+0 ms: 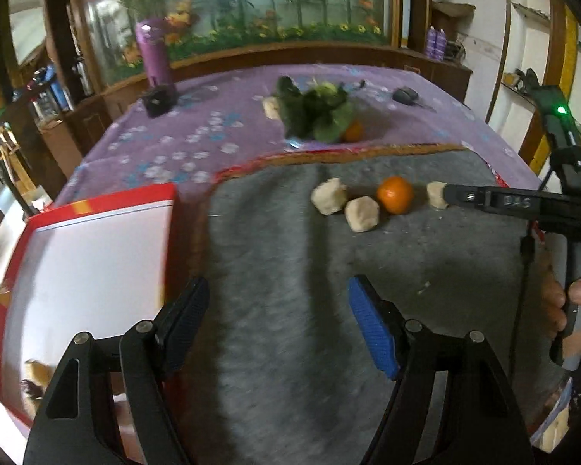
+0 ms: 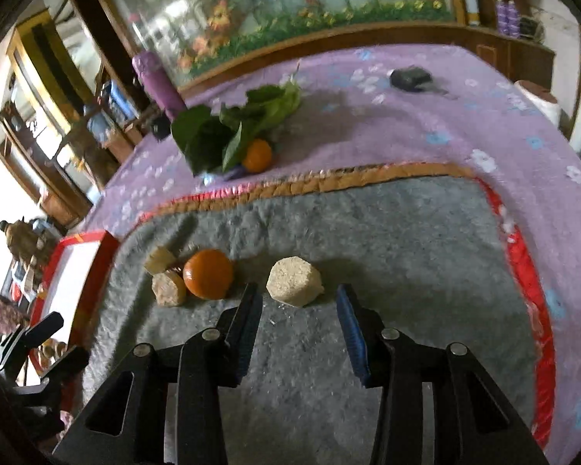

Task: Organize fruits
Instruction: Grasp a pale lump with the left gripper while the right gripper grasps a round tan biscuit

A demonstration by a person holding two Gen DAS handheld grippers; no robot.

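On the grey mat [image 1: 329,290] lie an orange [image 1: 394,194] and three pale beige chunks in a row [image 1: 328,196]. In the right wrist view the orange [image 2: 208,273] sits left of a beige chunk [image 2: 294,281], with two more chunks [image 2: 169,288] further left. My right gripper [image 2: 296,294] is open, its fingertips on either side of the nearest chunk, just short of it. My left gripper [image 1: 279,294] is open and empty over the mat, beside the red-rimmed white box [image 1: 93,263]. A second orange [image 2: 257,155] lies by green leaves [image 2: 232,128].
A purple flowered cloth [image 1: 182,139] covers the table. A purple bottle [image 1: 155,52] and a dark small object [image 1: 159,100] stand at the far left, another dark object [image 2: 410,77] at the far right. Something brown lies in the box's near corner [image 1: 38,372].
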